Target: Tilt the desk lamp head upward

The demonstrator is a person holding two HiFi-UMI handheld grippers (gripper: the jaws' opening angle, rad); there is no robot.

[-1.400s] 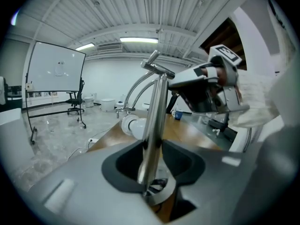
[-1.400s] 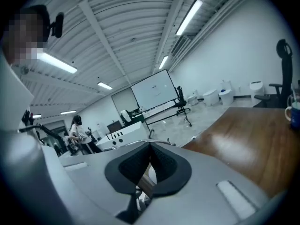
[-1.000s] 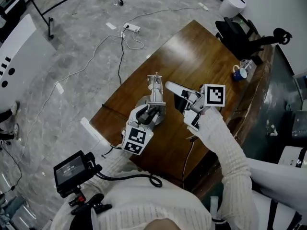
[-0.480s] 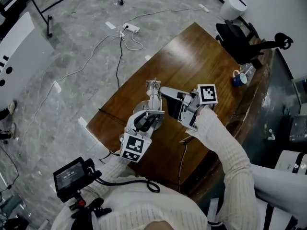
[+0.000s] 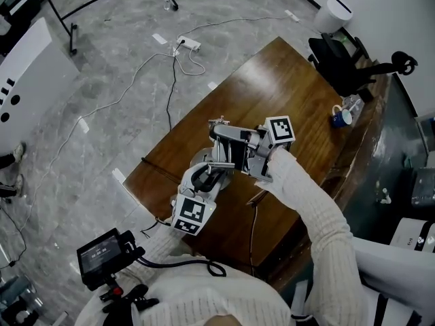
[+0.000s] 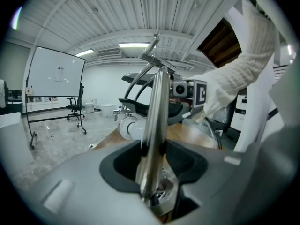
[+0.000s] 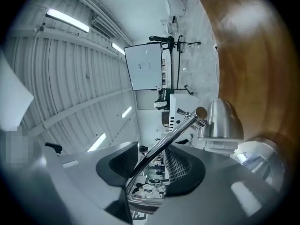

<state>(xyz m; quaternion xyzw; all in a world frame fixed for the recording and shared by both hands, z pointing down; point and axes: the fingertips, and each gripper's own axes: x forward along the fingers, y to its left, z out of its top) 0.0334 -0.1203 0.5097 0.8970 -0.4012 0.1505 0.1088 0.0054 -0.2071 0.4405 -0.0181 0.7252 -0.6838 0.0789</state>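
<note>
A silver desk lamp (image 5: 228,133) stands on the wooden table (image 5: 285,80). My left gripper (image 5: 212,174) is low on the lamp, shut on its chrome pole (image 6: 152,125), which runs up through the notch between the jaws to a joint with a small lever (image 6: 154,55). My right gripper (image 5: 248,151) is at the lamp's upper part. A thin chrome rod (image 7: 164,144) lies between its jaws, against one pad, with a gap to the other. Those jaws are opening. The rod leads to the silver cone-shaped lamp head (image 7: 220,118).
A blue mug (image 5: 338,117) stands near the table's far right edge, beside a black chair (image 5: 340,53). A thin cable (image 5: 253,216) runs over the near table edge. On the floor lie a power strip (image 5: 185,44) and cords. A white bin (image 5: 333,9) stands at the back.
My right gripper has moved left, closer to the lamp's pole, and the lamp's upper part has swung along with it. My left gripper has stayed low on the pole.
</note>
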